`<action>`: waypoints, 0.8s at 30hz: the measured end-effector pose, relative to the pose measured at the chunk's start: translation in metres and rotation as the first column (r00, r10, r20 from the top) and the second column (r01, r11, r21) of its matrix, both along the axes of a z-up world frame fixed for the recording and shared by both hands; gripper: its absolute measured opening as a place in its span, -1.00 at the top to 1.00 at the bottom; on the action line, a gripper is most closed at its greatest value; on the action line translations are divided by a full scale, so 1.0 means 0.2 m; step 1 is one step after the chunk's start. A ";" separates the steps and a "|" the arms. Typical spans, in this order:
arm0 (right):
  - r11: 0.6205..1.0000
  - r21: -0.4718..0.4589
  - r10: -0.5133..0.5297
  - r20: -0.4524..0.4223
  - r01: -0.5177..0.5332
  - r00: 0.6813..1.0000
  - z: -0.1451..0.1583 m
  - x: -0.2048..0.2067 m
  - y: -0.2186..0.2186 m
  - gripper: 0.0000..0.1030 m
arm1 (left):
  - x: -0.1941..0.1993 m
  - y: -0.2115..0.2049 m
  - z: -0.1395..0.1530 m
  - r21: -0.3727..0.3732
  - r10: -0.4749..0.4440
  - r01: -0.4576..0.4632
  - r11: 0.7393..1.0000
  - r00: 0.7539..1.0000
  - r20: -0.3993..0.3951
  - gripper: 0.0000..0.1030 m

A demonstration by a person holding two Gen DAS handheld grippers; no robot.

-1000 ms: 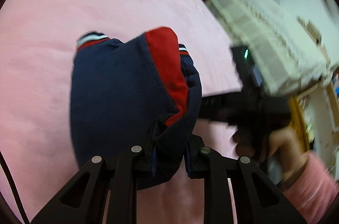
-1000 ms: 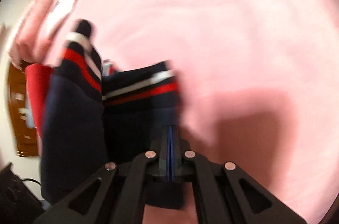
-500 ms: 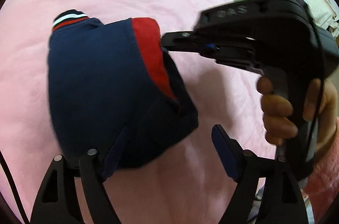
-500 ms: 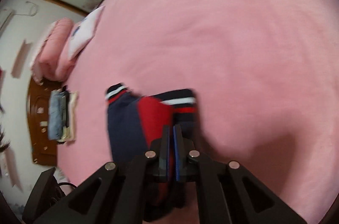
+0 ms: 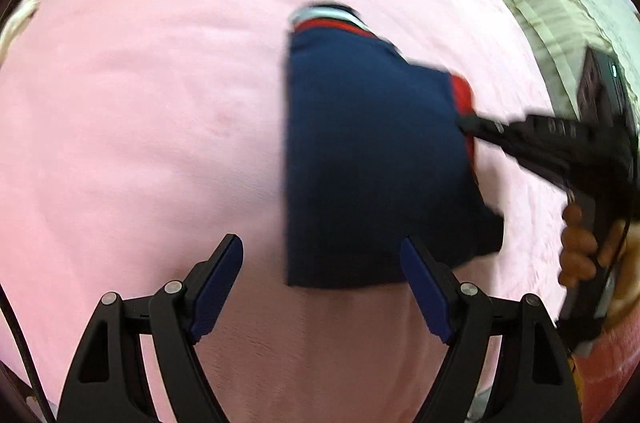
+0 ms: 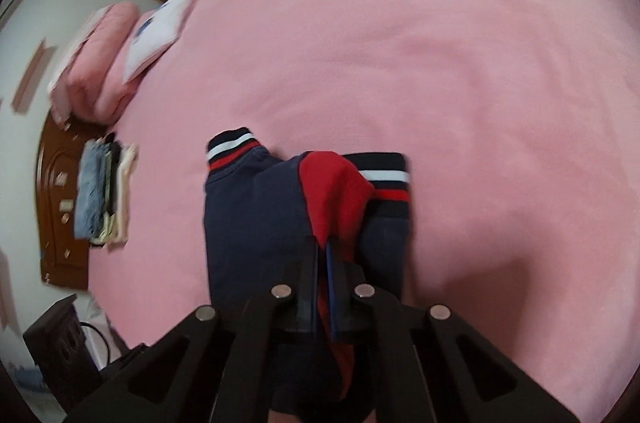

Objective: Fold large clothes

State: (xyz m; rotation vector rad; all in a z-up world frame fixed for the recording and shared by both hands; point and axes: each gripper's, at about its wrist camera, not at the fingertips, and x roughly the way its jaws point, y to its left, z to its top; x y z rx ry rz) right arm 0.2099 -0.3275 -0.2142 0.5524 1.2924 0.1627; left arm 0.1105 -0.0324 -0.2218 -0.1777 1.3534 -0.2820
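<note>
The pink bed (image 6: 440, 43) fills both views, and its soft plush cover is the first risk: any bundle dragged over it is likely to catch and open its folds rather than slide.

The navy and red jacket (image 5: 372, 163) lies folded into a compact block near the middle of the bed, one striped cuff (image 6: 230, 149) poking out at its far left corner and the striped hem band (image 6: 384, 179) lying along its far right edge. The red panel (image 6: 336, 195) sits on top, loosely draped, not tucked.

The right hand-held gripper (image 6: 323, 251) has its jaws pressed together on the near edge of that red panel, pinching the cloth. If it lifts or pulls from here, I judge that only the top layer would follow, peeling the fold apart, since nothing pins the bundle underneath.

The left hand-held gripper (image 5: 320, 275) stands spread wide, with nothing pressed between its pads; its jaws have just been opening, and the jacket's near corner lies in the gap beyond them, not touched. With this side free, the lower layers may sag or shift.

The loose cuff is the smallest hazard: it could snag a jaw on the next reach.
</note>
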 end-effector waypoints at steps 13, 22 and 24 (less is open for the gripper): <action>0.998 0.001 -0.059 -0.126 0.060 0.990 -0.14 -0.01 -0.08 -0.13 | 0.03 -0.03 -0.02 0.033 -0.010 0.011 0.999 1.000 -0.012 -0.54; 0.999 0.035 -0.031 -0.081 0.034 0.996 -0.13 0.00 0.01 0.36 | 0.06 -0.01 -0.01 0.079 0.018 -0.017 0.997 1.000 -0.009 -0.54; 0.999 -0.034 -0.007 -0.062 0.005 0.998 -0.08 0.01 0.06 0.48 | 0.06 0.01 -0.03 0.097 0.037 -0.036 0.995 0.999 -0.009 -0.54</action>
